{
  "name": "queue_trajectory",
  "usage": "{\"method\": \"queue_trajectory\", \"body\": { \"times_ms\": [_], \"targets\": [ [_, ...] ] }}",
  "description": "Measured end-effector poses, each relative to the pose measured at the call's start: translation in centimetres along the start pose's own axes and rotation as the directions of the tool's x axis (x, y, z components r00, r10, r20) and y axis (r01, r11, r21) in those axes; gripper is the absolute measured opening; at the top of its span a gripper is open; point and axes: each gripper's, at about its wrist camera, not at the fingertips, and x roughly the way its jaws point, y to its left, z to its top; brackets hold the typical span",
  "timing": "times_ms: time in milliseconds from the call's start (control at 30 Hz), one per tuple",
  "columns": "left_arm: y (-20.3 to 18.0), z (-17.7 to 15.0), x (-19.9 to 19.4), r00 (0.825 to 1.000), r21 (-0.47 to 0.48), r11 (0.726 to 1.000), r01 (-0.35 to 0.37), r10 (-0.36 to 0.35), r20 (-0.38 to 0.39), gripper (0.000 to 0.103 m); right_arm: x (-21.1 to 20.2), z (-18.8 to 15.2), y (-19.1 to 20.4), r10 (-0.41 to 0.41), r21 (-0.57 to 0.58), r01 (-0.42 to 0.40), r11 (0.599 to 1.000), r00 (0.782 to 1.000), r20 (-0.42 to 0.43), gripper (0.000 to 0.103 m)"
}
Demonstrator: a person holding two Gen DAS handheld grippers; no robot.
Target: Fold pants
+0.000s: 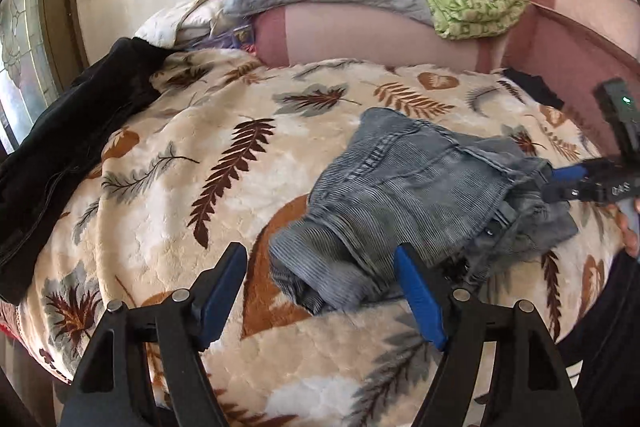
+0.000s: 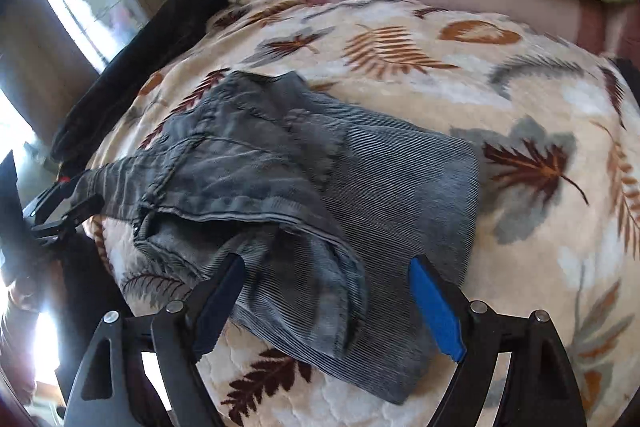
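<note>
Pants [image 1: 404, 195]: grey corduroy, soft, limp, bunched on blanket [image 1: 200, 115]; I'd pinch the waistband, near right; left gripper [image 1: 320, 283] and right gripper [image 2: 328, 299] both spread, holding nothing.

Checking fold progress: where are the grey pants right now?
The grey corduroy pants lie bunched on the leaf-print blanket, right of the black garment in both wrist views.

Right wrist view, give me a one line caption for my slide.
Open right gripper over folded grey pants on a leaf-print blanket.
</note>
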Motion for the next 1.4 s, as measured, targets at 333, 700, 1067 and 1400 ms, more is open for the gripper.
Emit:
{"method": "queue_trajectory", "body": {
  "times_ms": [333,700,1067,1400],
  "targets": [
    [0.1,-0.4,0.3,0.999,0.186,0.982,0.027,-0.019,-0.044,0.077,-0.3,1.0,0.5,0.015,0.002,-0.015,1.0,1.0,0.014,0.068],
    [0.4,-0.1,2.4,0.995,0.31,0.95,0.029,0.0,-0.096,0.065,0.4,0.9,0.9,0.033,-0.051,-0.034,0.998,0.999,-0.025,0.068],
    [0.3,3.2,3.0,0.99,0.201,0.972,0.12,-0.102,-0.102,0.016,-0.2,2.7,-0.2,0.034,-0.033,-0.036,0.999,0.998,-0.046,0.007],
    [-6.7,10.6,-2.5,0.948,0.094,0.946,0.309,-0.315,0.052,0.016,-7.4,10.0,-2.1,-0.026,-0.028,0.03,0.999,0.99,0.141,0.007]
  ]
}}
